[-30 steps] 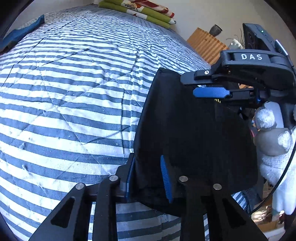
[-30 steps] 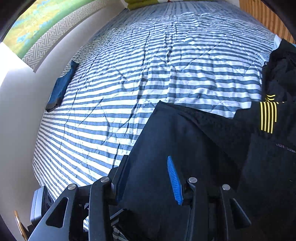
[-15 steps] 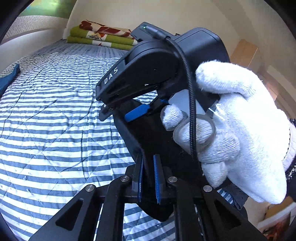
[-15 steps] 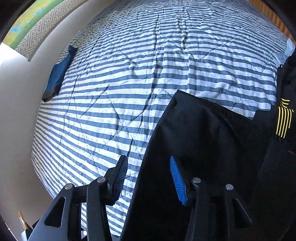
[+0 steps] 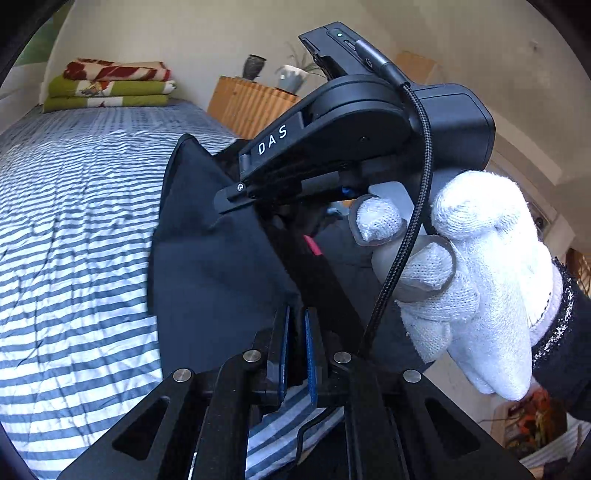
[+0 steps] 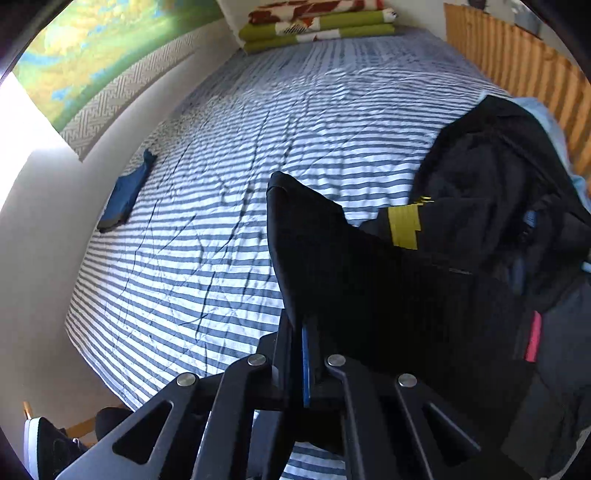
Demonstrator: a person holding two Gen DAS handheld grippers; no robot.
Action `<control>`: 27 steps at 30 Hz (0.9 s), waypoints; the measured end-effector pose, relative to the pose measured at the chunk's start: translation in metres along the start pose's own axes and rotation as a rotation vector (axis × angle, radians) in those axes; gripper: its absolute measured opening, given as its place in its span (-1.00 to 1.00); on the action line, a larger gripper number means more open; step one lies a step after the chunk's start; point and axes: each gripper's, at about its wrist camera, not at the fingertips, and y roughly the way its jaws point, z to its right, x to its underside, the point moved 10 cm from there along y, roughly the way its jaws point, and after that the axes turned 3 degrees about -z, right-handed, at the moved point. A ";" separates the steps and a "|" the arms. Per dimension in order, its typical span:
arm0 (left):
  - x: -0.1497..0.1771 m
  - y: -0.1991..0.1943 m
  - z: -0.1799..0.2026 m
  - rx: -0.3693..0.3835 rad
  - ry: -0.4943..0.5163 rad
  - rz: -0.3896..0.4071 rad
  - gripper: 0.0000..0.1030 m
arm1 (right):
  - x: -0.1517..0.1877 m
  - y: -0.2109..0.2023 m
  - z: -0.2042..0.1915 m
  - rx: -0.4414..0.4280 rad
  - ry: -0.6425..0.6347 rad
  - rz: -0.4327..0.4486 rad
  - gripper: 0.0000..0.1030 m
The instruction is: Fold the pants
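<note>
The black pants [image 5: 207,266] are held up off the striped bed [image 5: 74,221]. My left gripper [image 5: 296,321] is shut on a fold of them, blue pads tight on the dark cloth. In the left wrist view a white-gloved hand [image 5: 480,280] holds my right gripper [image 5: 231,195], which pinches the pants' upper edge. The right wrist view shows the right gripper [image 6: 300,332] with jaws closing tight on the pants [image 6: 369,280], the pads pressing the edge. A yellow striped patch [image 6: 402,225] and a pink tag [image 6: 532,339] show on the cloth.
Folded green and red blankets [image 6: 317,26] lie at the bed's head. A wooden cabinet [image 5: 251,107] stands beside the bed. A heap of dark clothes [image 6: 498,177] fills the right side. A folded blue cloth [image 6: 125,195] lies by the wall.
Both grippers have risen and lifted the pants off the bed. The right jaws, open half a second ago, have shut on the pants' edge. The left jaws have closed further.
</note>
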 end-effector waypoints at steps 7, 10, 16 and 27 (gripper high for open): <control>0.027 0.043 0.066 0.035 0.162 -0.139 -0.51 | 0.039 -0.043 0.147 0.076 0.197 0.076 -0.94; 0.038 0.041 0.039 -0.027 0.121 -0.159 -0.44 | 0.054 -0.025 0.193 0.061 0.293 0.051 -0.94; 0.049 0.051 -0.066 -0.165 -0.107 -0.215 -0.33 | 0.076 -0.010 0.219 0.033 0.337 0.023 -0.94; 0.053 0.076 -0.062 -0.137 -0.062 -0.223 -0.33 | 0.055 -0.062 0.216 0.293 0.214 0.195 -0.48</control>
